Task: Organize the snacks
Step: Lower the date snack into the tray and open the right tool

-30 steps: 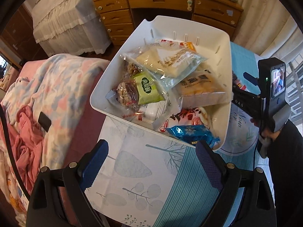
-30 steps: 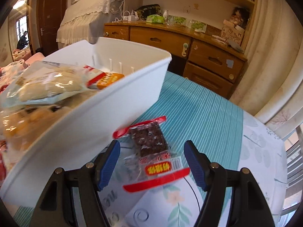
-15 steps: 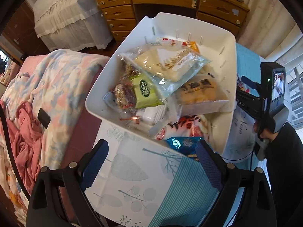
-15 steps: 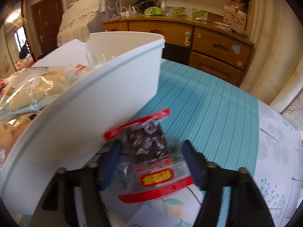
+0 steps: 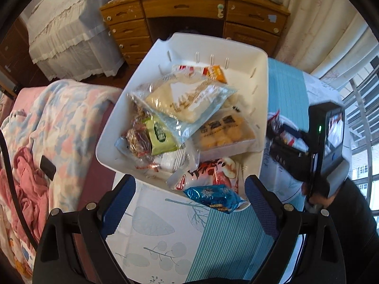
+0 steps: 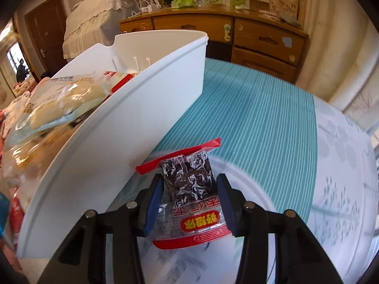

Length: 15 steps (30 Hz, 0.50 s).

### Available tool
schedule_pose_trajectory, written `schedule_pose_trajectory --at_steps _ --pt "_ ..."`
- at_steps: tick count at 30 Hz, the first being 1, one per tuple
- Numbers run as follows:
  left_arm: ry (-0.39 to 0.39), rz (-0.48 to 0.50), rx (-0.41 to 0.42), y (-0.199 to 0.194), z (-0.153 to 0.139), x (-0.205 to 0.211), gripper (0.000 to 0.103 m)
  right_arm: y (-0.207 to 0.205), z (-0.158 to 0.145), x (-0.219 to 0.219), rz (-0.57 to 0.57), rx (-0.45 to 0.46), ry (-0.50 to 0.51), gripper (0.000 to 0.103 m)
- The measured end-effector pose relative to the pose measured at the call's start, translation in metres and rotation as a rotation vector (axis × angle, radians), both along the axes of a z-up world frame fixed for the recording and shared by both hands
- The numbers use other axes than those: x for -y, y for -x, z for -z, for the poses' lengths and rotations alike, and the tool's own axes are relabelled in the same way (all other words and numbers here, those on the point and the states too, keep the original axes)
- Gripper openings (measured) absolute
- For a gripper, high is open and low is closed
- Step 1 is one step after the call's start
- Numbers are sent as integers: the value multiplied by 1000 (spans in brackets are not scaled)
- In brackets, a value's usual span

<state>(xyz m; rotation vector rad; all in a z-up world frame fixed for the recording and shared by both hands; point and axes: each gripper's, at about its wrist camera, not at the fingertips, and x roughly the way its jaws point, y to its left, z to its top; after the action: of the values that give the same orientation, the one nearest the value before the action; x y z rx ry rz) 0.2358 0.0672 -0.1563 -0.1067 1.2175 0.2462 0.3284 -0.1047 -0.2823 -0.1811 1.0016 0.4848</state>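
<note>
Most of the sorting looks done: the white bin [image 5: 260,75] on the surface [image 6: 260,118] already holds a heap of snacks, among them a clear bag of pale pastries [image 5: 184,99], a green packet [image 5: 161,135], a tray of yellow cakes [image 5: 225,132] and a blue foil pack [image 5: 215,197] that hangs over the near rim. What seems left is 1 snack outside it, the red-edged packet of dark sweets [image 6: 189,182], which lies on the surface just beside the bin's right wall. The right hand-held gripper [image 6: 189,203] has that packet between its blue pads, which sit against both sides of it, so it looks pinched though not yet lifted clear. The left hand-held gripper [image 5: 189,203] hangs spread wide over the bin's near edge, holding nothing. Compared with 1 second ago, the right jaws have just been closing on the packet, which then lay loose between wide-set fingers; the left view now looks more squarely down into the bin.
</note>
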Motion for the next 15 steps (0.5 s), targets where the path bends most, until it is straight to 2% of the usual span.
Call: schedule_pose_trajectory --at_steps 4,8,15 --pt "-4 19 21 3 -15 -5 93 18 -6 7 52 -45 -4 46" --pt "27 49 45 12 -27 -15 93 37 -17 15 132 -82 -8 45" --pt "95 122 98 31 -42 -35 93 69 -56 13 251 -67 -45 46"
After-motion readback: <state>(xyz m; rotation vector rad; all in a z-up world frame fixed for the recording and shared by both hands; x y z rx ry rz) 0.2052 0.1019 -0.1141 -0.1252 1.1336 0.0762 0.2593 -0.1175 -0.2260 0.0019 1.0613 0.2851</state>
